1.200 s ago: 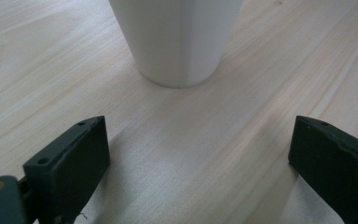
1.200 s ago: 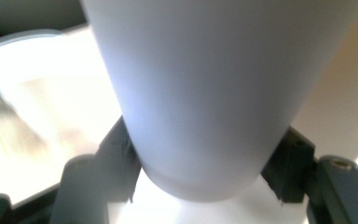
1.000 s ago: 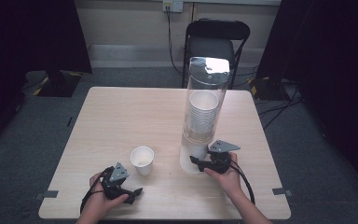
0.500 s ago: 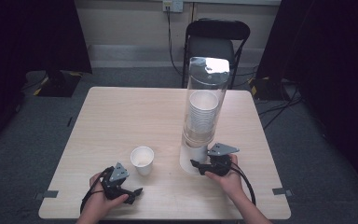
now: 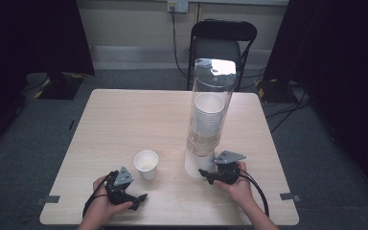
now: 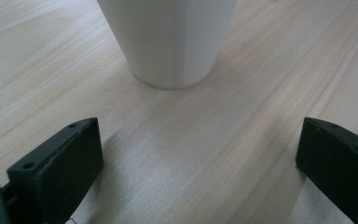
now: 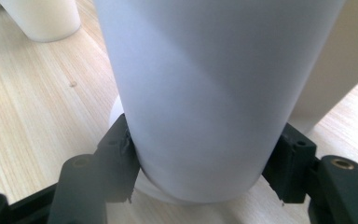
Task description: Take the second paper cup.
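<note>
While L gripper (image 6: pixel 191 154) gapes short of cup (image 6: pixel 172 42), R gripper (image 7: pixel 205 172) pinches bottom cup (image 7: pixel 205 93).

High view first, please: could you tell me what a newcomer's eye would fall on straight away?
A tall clear tube holding a stack of white cups stands right of centre on the wooden table. The right hand-held gripper has its jaws around the white cup at the tube's base. A lone paper cup stands before the open left hand-held gripper.
</note>
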Available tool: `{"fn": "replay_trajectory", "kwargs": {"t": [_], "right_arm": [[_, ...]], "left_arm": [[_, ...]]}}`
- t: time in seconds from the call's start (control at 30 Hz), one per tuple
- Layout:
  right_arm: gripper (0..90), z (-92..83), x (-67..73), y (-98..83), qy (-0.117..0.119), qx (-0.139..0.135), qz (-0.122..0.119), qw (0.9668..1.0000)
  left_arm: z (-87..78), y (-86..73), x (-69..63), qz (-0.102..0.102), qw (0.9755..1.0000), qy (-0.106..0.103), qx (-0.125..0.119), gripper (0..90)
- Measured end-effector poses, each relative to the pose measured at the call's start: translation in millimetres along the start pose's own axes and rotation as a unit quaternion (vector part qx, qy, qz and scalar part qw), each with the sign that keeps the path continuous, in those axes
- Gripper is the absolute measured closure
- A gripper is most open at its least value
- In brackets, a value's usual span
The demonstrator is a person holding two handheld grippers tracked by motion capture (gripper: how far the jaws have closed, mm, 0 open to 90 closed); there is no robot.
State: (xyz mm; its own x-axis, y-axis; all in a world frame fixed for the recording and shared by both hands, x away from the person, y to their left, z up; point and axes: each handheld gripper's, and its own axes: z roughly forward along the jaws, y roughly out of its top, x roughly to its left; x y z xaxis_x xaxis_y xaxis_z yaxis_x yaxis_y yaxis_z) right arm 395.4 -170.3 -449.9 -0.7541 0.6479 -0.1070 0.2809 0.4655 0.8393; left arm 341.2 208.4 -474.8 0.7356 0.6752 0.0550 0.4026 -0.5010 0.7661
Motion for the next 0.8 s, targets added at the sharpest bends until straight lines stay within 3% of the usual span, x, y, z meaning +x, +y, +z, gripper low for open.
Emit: {"fn": "replay_trajectory", "kwargs": {"t": [0.37,0.43,0.5,0.53,0.8], "right_arm": [[36.5,3.1,8.8,-2.1,0.022,0.02,-0.016,0.9994],[36.5,4.1,13.2,-1.4,0.031,0.021,-0.022,0.9991],[36.6,4.4,14.5,-1.1,0.035,0.021,-0.023,0.9989],[36.5,5.3,18.1,-0.8,0.04,0.02,-0.028,0.9986],[36.5,9.6,37.5,3.0,0.07,0.02,-0.052,0.996]], "left_arm": [[-1.0,0.2,2.7,0.003,1.0,0.0,-0.003,4.4],[-3.2,1.1,4.6,-0.012,0.9999,0.0,-0.004,8.4],[-4.2,1.7,5.8,-0.014,0.9999,0.0,-0.006,17.3],[-4.9,2.6,7.2,-0.026,0.9996,-0.007,-0.012,18.1],[-10.3,7.7,7.4,-0.028,0.9991,-0.023,-0.021,16.2]]}}
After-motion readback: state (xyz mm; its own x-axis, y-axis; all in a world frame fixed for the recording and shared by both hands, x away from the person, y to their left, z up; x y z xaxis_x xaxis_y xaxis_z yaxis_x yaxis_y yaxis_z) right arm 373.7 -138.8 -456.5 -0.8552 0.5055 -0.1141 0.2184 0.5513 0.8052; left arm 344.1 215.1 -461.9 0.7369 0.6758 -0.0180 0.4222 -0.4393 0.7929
